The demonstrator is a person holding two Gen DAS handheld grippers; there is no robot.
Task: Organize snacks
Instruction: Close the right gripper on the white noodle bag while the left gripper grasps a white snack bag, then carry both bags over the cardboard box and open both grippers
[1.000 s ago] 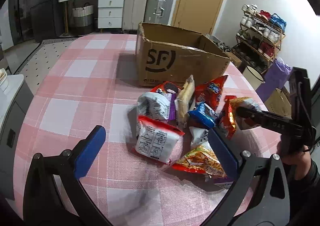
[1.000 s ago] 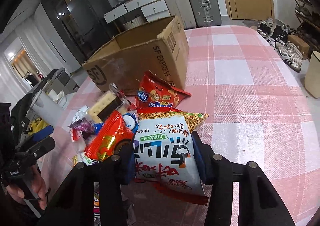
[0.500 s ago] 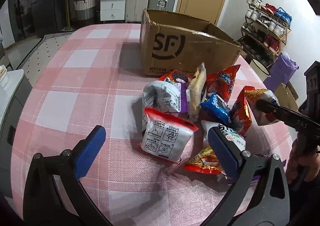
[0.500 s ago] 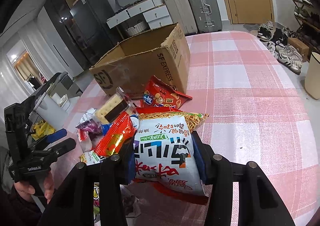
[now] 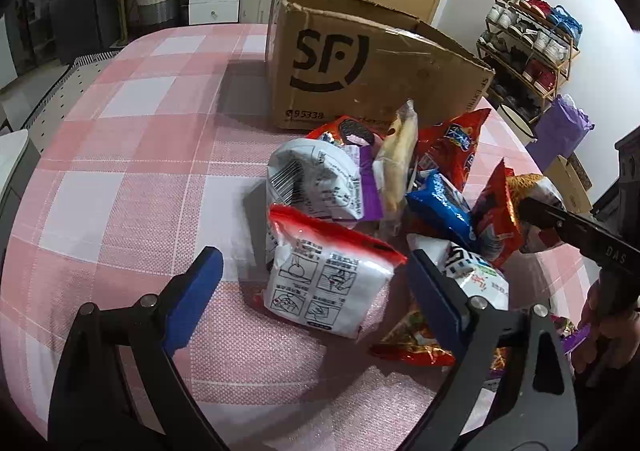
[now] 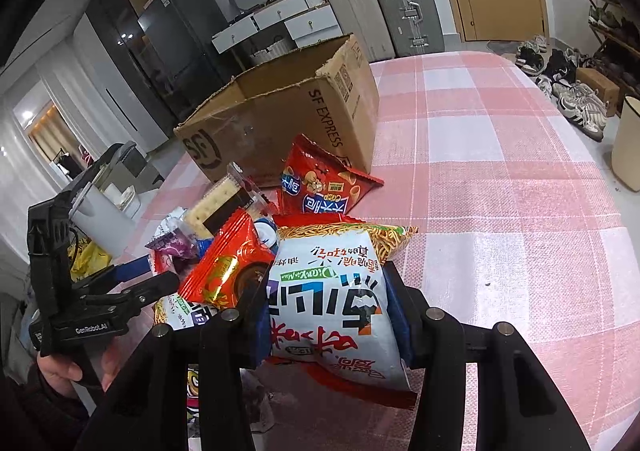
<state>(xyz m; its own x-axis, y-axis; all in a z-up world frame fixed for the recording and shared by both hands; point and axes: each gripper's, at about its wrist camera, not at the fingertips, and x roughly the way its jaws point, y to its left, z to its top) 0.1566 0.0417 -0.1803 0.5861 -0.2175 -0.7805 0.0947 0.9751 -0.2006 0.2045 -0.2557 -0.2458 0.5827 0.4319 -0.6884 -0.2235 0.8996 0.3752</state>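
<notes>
On a pink checked desk, the left tongs, closing but not yet touching, straddle a white red-topped snack packet, while the right tongs clench a noodle-snack bag, likely bound for the open cardboard box just behind the pile.

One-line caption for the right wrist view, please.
Right tongs clamp a white noodle-snack bag beside the snack pile, cardboard box behind.
</notes>
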